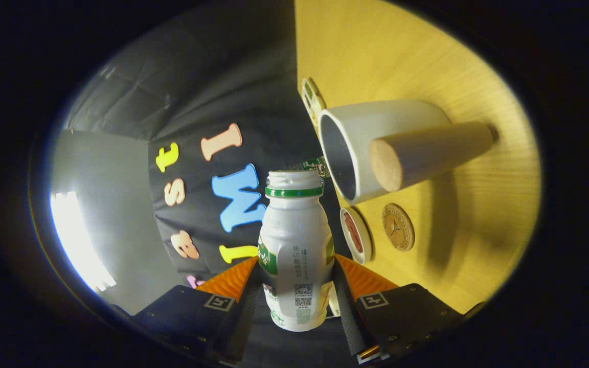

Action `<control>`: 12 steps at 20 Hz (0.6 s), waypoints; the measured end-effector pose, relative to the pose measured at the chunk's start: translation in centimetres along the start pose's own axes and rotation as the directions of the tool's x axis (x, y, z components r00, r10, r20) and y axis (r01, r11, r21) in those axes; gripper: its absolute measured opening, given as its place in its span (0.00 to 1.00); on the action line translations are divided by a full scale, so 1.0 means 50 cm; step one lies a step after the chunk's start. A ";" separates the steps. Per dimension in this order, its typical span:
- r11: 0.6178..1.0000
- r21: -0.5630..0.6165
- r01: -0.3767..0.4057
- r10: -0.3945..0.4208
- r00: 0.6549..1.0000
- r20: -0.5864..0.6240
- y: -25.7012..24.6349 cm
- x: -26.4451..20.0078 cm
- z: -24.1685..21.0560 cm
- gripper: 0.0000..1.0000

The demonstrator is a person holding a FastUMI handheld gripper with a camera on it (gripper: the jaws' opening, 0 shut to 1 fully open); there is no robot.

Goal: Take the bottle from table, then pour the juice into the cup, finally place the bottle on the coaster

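The tongs [297,286] clamp the white bottle [296,245] between both fingers, rolled sideways so its open mouth aims toward the white cup [376,148] just beyond, apparently for pouring, with the round coaster [398,226] waiting on the yellow surface [468,214].

The gripper [294,286] clamps a white bottle [296,245] with green neck ring and green label print. White cup [371,148], pale cork-ended handle. Brown round coaster [398,226]; white-rimmed red coaster [356,235]. Yellow wood-grain table [427,66].
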State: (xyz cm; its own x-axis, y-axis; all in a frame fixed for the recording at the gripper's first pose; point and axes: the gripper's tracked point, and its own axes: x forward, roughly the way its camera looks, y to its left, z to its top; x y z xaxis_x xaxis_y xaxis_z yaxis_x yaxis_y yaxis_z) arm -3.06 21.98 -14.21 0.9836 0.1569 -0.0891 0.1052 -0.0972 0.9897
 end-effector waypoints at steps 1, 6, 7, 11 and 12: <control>0.996 -0.086 0.009 -0.010 1.000 -0.006 -0.001 -0.001 -0.002 0.73; 0.918 -0.392 0.063 -0.076 0.997 -0.018 -0.041 -0.002 -0.019 0.73; 0.892 -0.445 0.075 -0.090 0.996 -0.012 -0.049 0.002 -0.018 0.73; 0.760 -0.644 0.090 -0.121 0.993 -0.005 -0.074 0.006 -0.033 0.73; 0.717 -0.691 0.093 -0.125 0.992 0.004 -0.074 0.009 -0.032 0.73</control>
State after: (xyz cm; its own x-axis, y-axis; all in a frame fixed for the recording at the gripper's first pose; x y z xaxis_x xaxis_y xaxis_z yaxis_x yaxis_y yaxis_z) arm -3.25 24.00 -17.72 0.9633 0.1644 -0.2122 0.0652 0.6236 0.7790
